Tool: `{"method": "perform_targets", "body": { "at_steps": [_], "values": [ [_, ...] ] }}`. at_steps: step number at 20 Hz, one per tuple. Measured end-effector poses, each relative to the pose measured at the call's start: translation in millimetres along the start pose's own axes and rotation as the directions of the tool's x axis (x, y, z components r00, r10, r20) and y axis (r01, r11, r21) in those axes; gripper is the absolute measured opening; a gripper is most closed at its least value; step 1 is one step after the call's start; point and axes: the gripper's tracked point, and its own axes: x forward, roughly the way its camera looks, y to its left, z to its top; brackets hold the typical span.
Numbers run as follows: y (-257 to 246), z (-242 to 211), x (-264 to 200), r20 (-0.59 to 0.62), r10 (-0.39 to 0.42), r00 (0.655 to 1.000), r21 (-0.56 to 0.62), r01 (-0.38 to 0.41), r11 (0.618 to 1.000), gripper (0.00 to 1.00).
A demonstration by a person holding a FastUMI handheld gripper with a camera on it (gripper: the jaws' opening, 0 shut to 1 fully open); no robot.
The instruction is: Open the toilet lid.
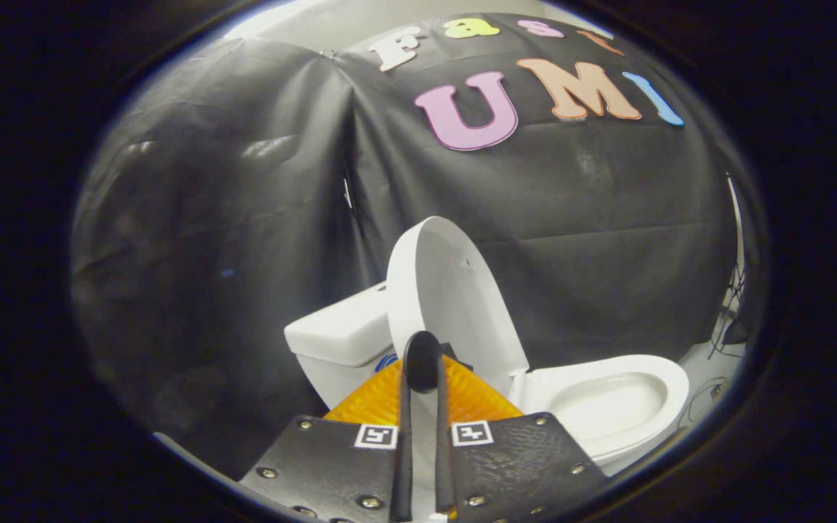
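The white oval plastic toilet lid (455,305) stands raised and nearly upright, its lower edge caught between the tips of the gripper (423,363), whose two fingers run close together with only a thin slit between them. They appear to pinch the lid's rim, so I judge the gripper closed on it.

The lid rises toward twelve o'clock from the fingertips. The white ceramic tank (342,330) sits at about ten o'clock behind it, and the white ceramic bowl with its open seat ring (611,407) lies at three o'clock.

The main risk is that the lid is not yet past its balance point: if the fingers let go now, it may swing back toward three o'clock and slam onto the seat ring. A second risk is pushing too far toward ten o'clock, driving the lid hard against the tank or jamming the fingertips between lid and tank. The grip is on a thin, smooth, curved edge, so a twist of the wrist could make it slip out.

Room is good at twelve and one o'clock, where only the black cloth wall (593,218) hangs well behind. At ten o'clock the tank's corner limits travel. A withdrawal toward six o'clock looks free.
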Motion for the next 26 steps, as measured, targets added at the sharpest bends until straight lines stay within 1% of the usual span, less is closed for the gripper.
{"method": "perform_targets", "body": {
  "at_steps": [2, 5, 7, 9, 10, 11, 12, 13, 15, 16, 18, 20, 23, 26],
  "values": [
    [2.1, -2.4, 2.2, -0.011, -0.012, 1.0, -0.052, 0.011, 0.999, 0.16],
    [-4.7, -22.4, 2.5, -0.086, -0.055, 0.995, -0.096, 0.047, 0.994, 0.17],
    [-8.7, -13.8, -4.6, -0.058, -0.071, 0.996, -0.117, 0.064, 0.991, 0.17],
    [-6.3, -5.5, -8.5, -0.03, -0.068, 0.997, -0.125, 0.064, 0.99, 0.17],
    [-7.9, 0.7, -12.1, -0.013, -0.073, 0.997, -0.138, 0.07, 0.988, 0.21],
    [-10.9, 6.6, -16.7, 0.003, -0.077, 0.997, -0.149, 0.077, 0.986, 0.3],
    [-13.6, 11.9, -20.7, 0.017, -0.082, 0.996, -0.159, 0.084, 0.984, 0.34],
    [-17.5, 16.7, -24.8, 0.031, -0.089, 0.996, -0.163, 0.093, 0.982, 0.41],
    [-36.9, 30.1, -35.3, 0.07, -0.132, 0.989, -0.153, 0.141, 0.978, 0.54],
    [-42.3, 37.2, -39.2, 0.084, -0.133, 0.988, -0.139, 0.144, 0.98, 0.61],
    [-53.9, 40.5, -45.0, 0.081, -0.144, 0.986, -0.123, 0.153, 0.981, 0.75],
    [-72.8, 45.6, -52.8, 0.084, -0.173, 0.981, -0.128, 0.182, 0.975, 0.9],
    [-97.4, 53.3, -63.4, 0.089, -0.202, 0.975, -0.143, 0.214, 0.966, 0.91],
    [-113.9, 61.9, -73.2, 0.096, -0.212, 0.972, -0.142, 0.225, 0.964, 0.92]
  ]
}}
